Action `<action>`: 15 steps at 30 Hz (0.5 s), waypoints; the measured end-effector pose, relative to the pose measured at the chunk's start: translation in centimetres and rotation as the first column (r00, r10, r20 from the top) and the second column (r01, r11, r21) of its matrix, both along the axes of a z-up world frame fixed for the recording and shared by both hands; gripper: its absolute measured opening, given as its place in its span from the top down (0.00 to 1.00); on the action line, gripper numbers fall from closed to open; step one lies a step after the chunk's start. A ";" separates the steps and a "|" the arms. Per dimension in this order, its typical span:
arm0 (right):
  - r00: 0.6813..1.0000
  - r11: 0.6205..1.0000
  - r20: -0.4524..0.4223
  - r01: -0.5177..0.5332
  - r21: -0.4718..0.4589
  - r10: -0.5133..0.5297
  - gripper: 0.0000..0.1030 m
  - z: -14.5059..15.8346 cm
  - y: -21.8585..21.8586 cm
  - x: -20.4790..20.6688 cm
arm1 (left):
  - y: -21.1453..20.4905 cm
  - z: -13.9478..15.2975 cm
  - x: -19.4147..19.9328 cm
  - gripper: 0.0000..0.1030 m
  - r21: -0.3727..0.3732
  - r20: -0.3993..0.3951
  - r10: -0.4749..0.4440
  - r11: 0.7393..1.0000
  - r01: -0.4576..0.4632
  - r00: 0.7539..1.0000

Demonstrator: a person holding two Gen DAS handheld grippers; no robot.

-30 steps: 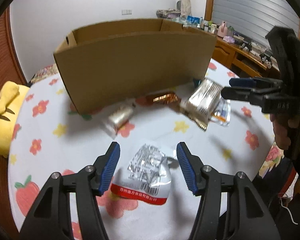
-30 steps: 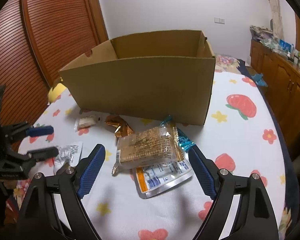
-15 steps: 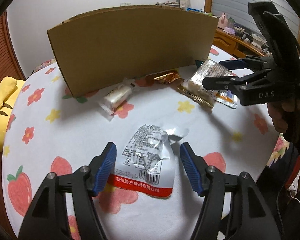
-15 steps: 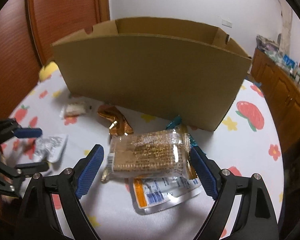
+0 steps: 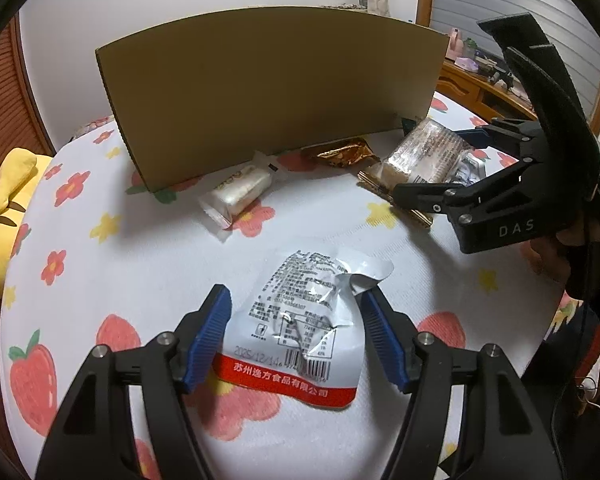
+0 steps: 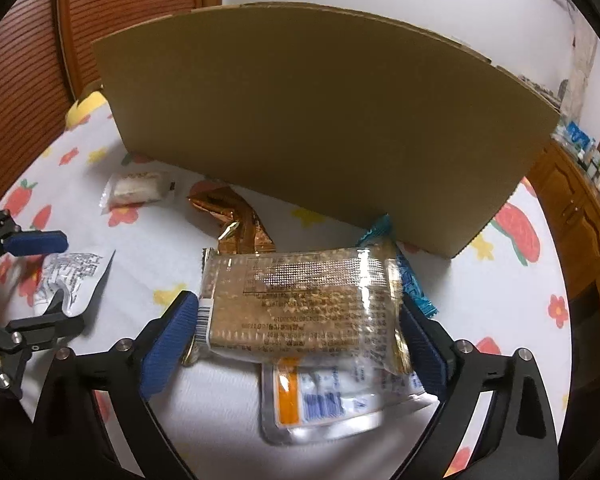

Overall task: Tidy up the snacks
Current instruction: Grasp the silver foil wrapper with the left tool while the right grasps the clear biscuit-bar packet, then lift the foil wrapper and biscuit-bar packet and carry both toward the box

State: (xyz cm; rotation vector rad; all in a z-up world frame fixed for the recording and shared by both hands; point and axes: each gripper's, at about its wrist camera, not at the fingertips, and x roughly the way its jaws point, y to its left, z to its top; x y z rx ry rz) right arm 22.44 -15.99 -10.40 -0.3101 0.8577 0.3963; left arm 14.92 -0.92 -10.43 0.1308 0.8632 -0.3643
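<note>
My left gripper [image 5: 296,336] opens around the silver pouch [image 5: 300,320] and my right gripper [image 6: 296,340] opens around the cracker pack [image 6: 300,304], both straddling, not yet clamping, to lift into the box [image 6: 308,120].

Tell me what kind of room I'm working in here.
Most likely a room in a home. The snacks lie on a tablecloth printed with flowers and strawberries, a wooden sideboard crowded with small bottles and boxes stands along the wall, and a yellow plush toy sits beside the table.
</note>
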 end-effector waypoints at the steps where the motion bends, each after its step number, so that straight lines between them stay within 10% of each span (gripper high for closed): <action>1: 1.000 1.000 0.001 0.002 -0.001 -0.002 0.04 -0.1 0.0 0.0 | 0.0 0.0 0.0 0.34 0.002 0.001 0.000 1.000 0.000 1.000; 15: 1.000 0.999 0.013 -0.004 0.045 0.003 0.23 -0.1 -0.3 -0.8 | 0.2 0.2 0.0 0.48 -0.028 -0.005 -0.015 0.999 0.014 1.000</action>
